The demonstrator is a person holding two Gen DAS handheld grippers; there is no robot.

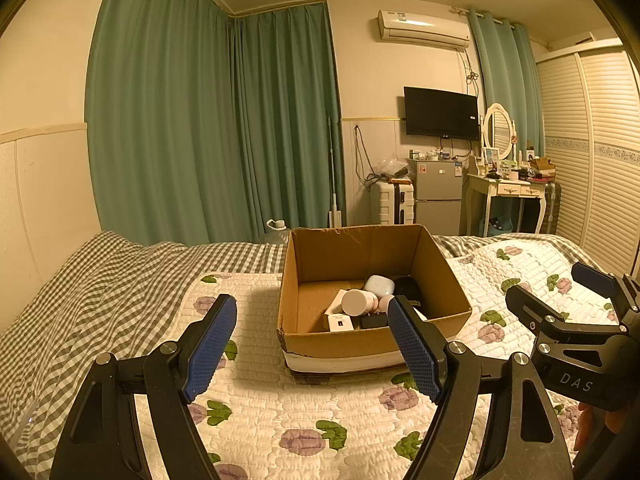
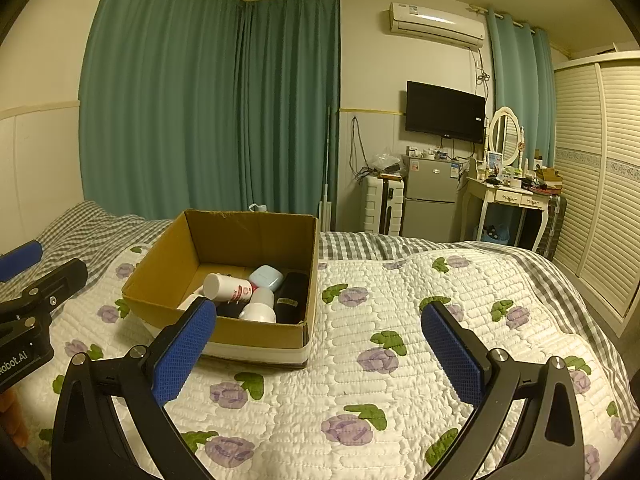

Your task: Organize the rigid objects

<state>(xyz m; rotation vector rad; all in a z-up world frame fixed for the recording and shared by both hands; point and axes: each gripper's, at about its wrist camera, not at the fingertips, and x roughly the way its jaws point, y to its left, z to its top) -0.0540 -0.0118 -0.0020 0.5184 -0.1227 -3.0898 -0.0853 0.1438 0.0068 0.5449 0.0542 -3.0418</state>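
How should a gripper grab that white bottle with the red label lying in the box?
Probably from above, closing across the middle of the white bottle on its round body. It lies on its side atop other items in the cardboard box, so its top is exposed while the box walls block the sides. Both the left gripper and right gripper are open.

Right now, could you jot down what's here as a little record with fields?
place: quilted bed cover
container: open cardboard box on the bed
contents: white bottle lying down, pale earbud case, black items, small white box
left tool: open, holding nothing
right tool: open, holding nothing
loose items outside box: none visible
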